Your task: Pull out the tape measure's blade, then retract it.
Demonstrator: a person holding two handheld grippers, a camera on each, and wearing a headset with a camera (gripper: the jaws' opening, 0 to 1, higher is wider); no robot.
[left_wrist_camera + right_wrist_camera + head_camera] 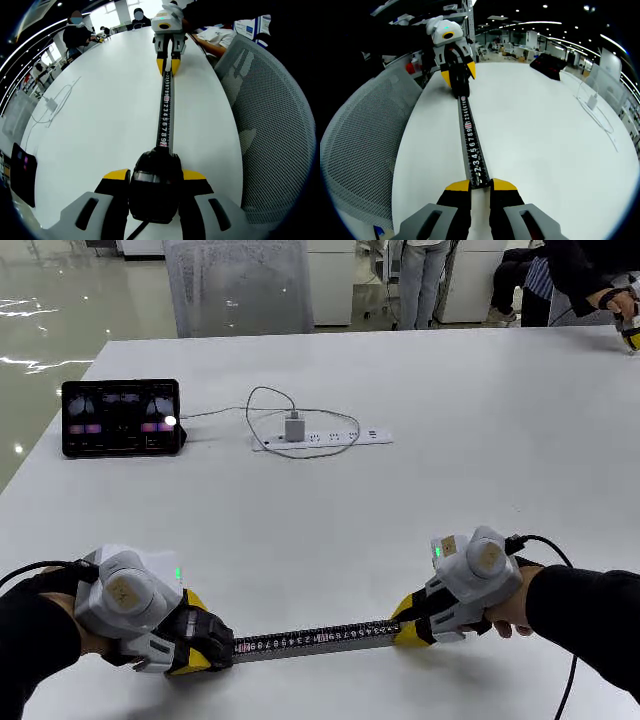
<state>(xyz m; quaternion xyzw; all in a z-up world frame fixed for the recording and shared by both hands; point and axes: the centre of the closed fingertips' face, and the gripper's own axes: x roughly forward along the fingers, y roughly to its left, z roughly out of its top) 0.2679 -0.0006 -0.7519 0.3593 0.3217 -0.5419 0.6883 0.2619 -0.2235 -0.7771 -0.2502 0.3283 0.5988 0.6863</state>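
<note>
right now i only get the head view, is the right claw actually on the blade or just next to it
observer: On it. The right gripper view shows the blade ending between the yellow tips of the right claw, which are closed on it.
operator: and the other end
observer: In the left gripper view the black case is clamped in the left claw, with the blade running straight out ahead.
operator: anything by my side of the table
observer: A grey mesh chair stands just off the table edge, alongside the blade.
</note>
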